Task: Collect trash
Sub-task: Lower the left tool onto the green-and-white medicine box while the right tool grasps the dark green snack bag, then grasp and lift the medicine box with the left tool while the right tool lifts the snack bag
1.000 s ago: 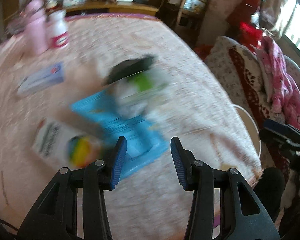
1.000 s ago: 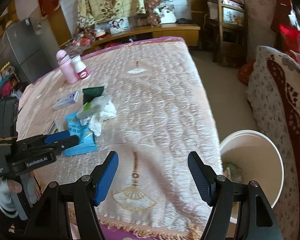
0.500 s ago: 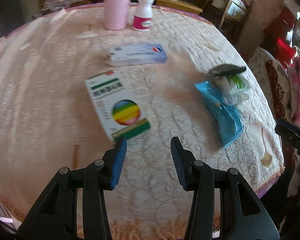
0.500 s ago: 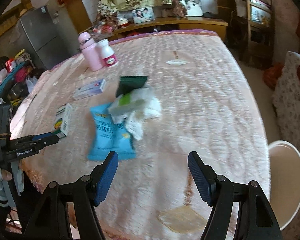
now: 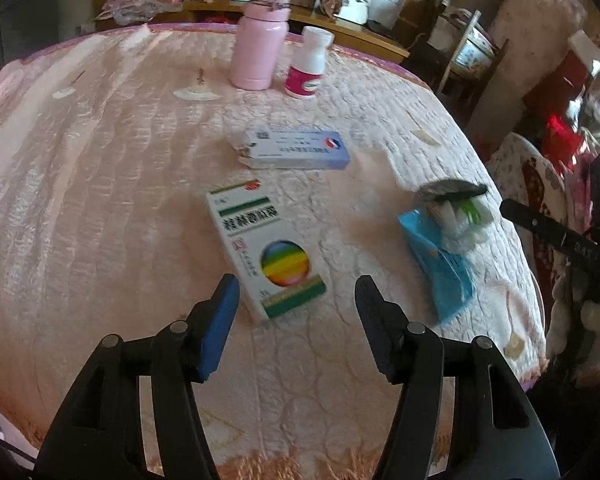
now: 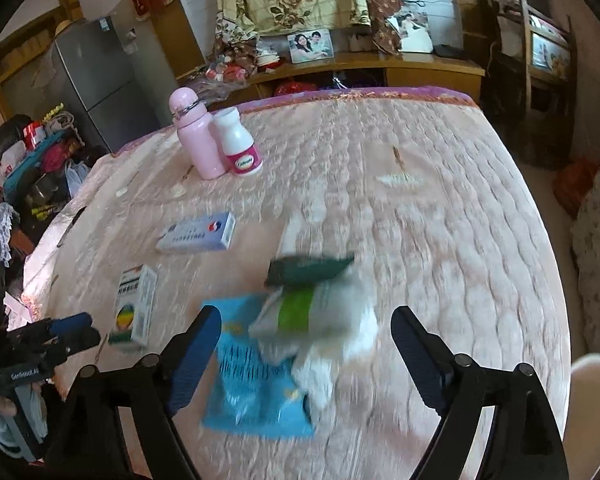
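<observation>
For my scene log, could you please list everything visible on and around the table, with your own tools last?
pink metal flask: 1, pink, far table side, upright
white plastic pill bottle: 1, white with pink label, touching the flask's side
flat blue-white carton: 1, mid-table
white rainbow-print carton: 1, before left hand-held gripper
blue plastic wrapper: 1, under trash pile
crumpled white tissue and packets: 1 pile, white, green
white round bin: 1, beside table
left hand-held gripper: open
right hand-held gripper: open
</observation>
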{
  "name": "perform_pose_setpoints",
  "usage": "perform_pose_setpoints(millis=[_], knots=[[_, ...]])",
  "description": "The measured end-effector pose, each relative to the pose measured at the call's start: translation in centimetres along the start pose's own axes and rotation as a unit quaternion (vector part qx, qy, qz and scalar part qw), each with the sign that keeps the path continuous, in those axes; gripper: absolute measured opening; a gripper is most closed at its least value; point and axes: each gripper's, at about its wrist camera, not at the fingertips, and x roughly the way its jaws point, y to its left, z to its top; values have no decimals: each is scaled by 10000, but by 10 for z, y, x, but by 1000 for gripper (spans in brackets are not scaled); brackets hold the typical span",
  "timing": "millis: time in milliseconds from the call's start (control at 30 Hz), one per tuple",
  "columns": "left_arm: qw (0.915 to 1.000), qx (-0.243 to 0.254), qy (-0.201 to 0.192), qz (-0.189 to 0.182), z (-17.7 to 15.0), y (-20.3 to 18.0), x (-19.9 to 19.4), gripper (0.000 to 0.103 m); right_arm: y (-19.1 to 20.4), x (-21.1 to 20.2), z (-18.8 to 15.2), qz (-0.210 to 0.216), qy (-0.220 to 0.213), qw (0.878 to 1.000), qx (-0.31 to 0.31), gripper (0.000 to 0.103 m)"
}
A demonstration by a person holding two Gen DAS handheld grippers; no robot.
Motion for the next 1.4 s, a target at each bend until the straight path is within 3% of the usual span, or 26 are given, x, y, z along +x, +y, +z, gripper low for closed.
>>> perform_pose_setpoints(millis=[200, 333, 367, 433, 467, 633, 867, 967, 1167, 1233, 1400], knots=[[9994, -356, -55, 1, 15, 12, 22, 60, -7, 34, 26, -63, 288, 9993, -241, 85], [9991, -340, -132, 210, 20, 8, 37, 60, -4, 53, 30, 12, 437, 9983, -373, 83], [9992, -266, -156, 264, 22, 4, 40, 60, -3, 56, 30, 17, 414, 9984, -393, 80], [9991, -153, -176, 355, 23, -1, 43, 60, 0, 61, 27, 107, 428, 9983, -383, 52], [9989, -108, -179, 416, 23, -3, 45, 60, 0, 63, 24, 129, 465, 9981, -376, 47], [9990, -147, -181, 391, 22, 0, 43, 60, 4, 51, 9, 179, 300, 9982, -483, 47], [9992, -366, -47, 134, 16, 3, 45, 68, 11, -2, -7, 365, -139, 9978, -527, 47], [9992, -324, 2, 215, 14, -4, 54, 68, 15, -21, -23, 328, -205, 9973, -620, 47], [9986, -365, 51, 374, 12, -5, 69, 67, 12, -35, -67, 47, 86, 9973, -726, 47], [9983, -339, 24, 467, 11, -4, 70, 58, 6, -33, -81, -89, 242, 9971, -718, 47], [9992, -261, 100, 289, 6, -7, 63, 58, -13, -25, -101, -177, 582, 9970, -483, 47]])
